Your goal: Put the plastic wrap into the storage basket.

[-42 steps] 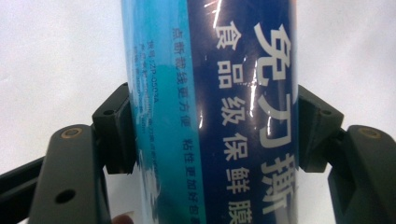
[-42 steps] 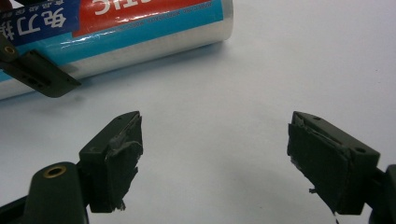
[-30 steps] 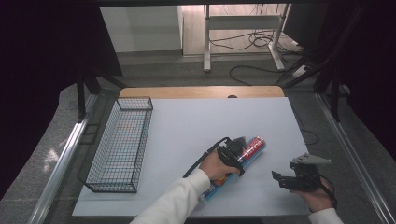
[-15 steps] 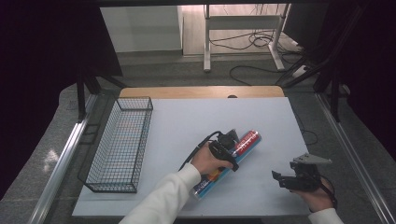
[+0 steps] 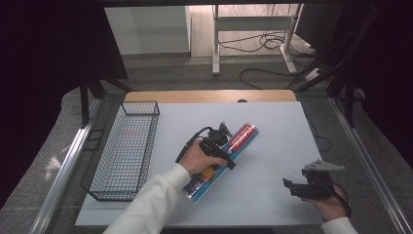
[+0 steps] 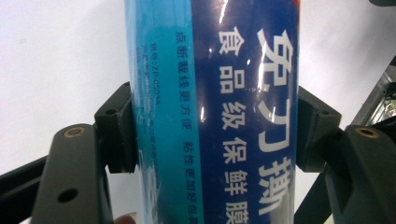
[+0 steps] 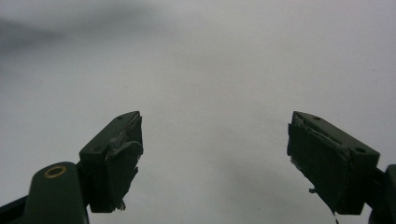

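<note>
L gripper point(image 5: 220, 148), hand reaching fwd from bottom centre, jaws clamped across the long blue-and-red cling-film box point(image 5: 221, 161) mid white table point(image 5: 272, 126). Box axis runs diagonal, red end far-right. R gripper point(image 5: 297, 187) near front-right edge, jaws apart. Black wire basket point(image 5: 124, 151) at left.

A white table point(image 5: 272, 122) carries a black wire basket point(image 5: 124, 151) along its left side, long side running front to back. A strip of bare wood point(image 5: 209, 96) shows at the table's far edge. Beyond it, on the grey floor, stand white metal legs point(image 5: 214, 44) with black cables point(image 5: 263, 44) trailing near them.
</note>
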Demonstrator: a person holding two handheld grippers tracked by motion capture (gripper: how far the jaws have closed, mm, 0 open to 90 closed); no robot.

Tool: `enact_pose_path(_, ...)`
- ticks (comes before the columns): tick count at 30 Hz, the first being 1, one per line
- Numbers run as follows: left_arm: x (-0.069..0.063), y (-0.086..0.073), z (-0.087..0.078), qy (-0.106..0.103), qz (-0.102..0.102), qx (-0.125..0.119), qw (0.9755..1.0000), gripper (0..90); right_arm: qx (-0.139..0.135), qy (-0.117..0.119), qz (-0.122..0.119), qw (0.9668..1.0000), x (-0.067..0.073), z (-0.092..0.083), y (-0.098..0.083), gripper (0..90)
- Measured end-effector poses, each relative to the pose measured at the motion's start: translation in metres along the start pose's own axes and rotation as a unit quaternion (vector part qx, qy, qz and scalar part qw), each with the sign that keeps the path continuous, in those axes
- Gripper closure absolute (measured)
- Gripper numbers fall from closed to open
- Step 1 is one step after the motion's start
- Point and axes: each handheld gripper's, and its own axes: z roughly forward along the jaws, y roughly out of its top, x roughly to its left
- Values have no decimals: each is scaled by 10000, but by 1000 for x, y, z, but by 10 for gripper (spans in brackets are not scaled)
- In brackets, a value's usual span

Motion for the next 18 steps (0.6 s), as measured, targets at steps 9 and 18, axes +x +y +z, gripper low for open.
enact_pose_path(9, 14, -11, -34, -7, -143, -217, 9997, 315, 2, -1, -3, 10000, 0, 0, 0, 190)
enact_pose_path(18, 26, -27, -65, 82, -240, -340, 9991, 315, 17, -8, 8, 10000, 0, 1, 0, 190)
